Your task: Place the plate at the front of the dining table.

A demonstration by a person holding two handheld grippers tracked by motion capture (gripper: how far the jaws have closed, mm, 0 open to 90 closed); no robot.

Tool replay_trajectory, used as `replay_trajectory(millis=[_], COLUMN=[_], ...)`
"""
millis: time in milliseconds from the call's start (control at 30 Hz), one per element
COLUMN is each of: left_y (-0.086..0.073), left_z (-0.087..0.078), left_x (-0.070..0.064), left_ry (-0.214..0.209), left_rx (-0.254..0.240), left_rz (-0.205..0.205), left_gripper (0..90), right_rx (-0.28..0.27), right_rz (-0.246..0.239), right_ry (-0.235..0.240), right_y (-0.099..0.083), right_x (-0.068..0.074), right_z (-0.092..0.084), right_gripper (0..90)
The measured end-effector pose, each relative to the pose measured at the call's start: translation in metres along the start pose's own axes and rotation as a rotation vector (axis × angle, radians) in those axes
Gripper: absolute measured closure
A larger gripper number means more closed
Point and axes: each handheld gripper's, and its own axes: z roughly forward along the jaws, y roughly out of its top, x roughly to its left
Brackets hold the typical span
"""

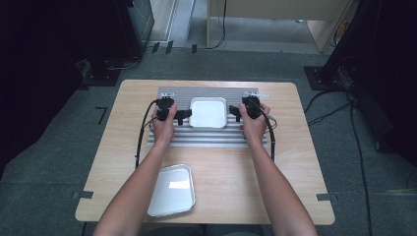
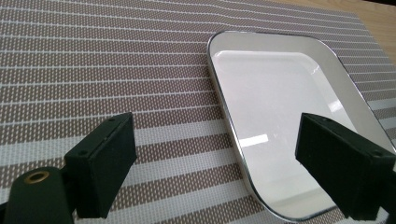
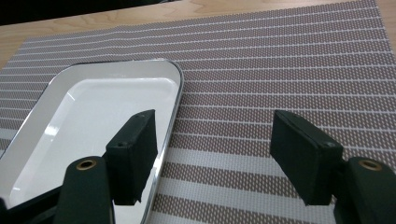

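White tray point(image 1: 208, 112) on striped mat point(image 1: 206, 137) sits between left gripper point(image 1: 183, 116) and right gripper point(image 1: 235, 113); both spread, pinching nothing; equally near; tray roughly square.

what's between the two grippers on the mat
The white tray, flat on the striped mat, sits between the left gripper and right gripper in the high view.

Two white trays: one point(image 1: 208, 112) on the striped mat point(image 1: 206, 137), one point(image 1: 172, 191) near the table's point(image 1: 295, 162) front edge; one mat, one table, two grippers, left point(image 1: 183, 116) and right point(image 1: 235, 113)
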Motion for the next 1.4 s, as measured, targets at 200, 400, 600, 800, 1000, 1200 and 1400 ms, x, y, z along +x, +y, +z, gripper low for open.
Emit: replay_trajectory(millis=[200,400,600,800,1000,1200,1400], left_y=[-0.007,-0.014,-0.022,-0.028,-0.034,-0.04,-0.048], left_z=[-0.008,-0.017,-0.027,-0.037,-0.051,-0.063,-0.075], left_x=[0.006,0.009,0.013,0.016,0.019,0.02,0.026], left_ry=[-0.029,-0.024,-0.034,-0.03,-0.048,-0.061,-0.061], left_rx=[-0.004,-0.005,-0.011,-0.016,-0.023,-0.032,-0.037], left_rz=[-0.034,0.001,0.04,0.073,0.081,0.101,0.102], left_gripper=[12.5,12.4,12.4,12.3,12.3,12.3,12.3], right_rx=[0.016,0.016,0.006,-0.011,-0.021,-0.035,-0.059], right_rz=[-0.033,-0.06,-0.077,-0.087,-0.103,-0.12,-0.123], right_ry=[-0.012,0.032,0.027,0.037,0.057,0.067,0.069], right_y=[-0.009,-0.017,-0.022,-0.024,-0.03,-0.033,-0.035], right_x=[-0.002,-0.003,-0.008,-0.012,-0.013,-0.014,-0.02], right_z=[-0.008,-0.023,-0.035,-0.047,-0.058,-0.073,-0.089], right_gripper=[30.1,28.6,27.2,26.4,25.8,25.5,25.4])
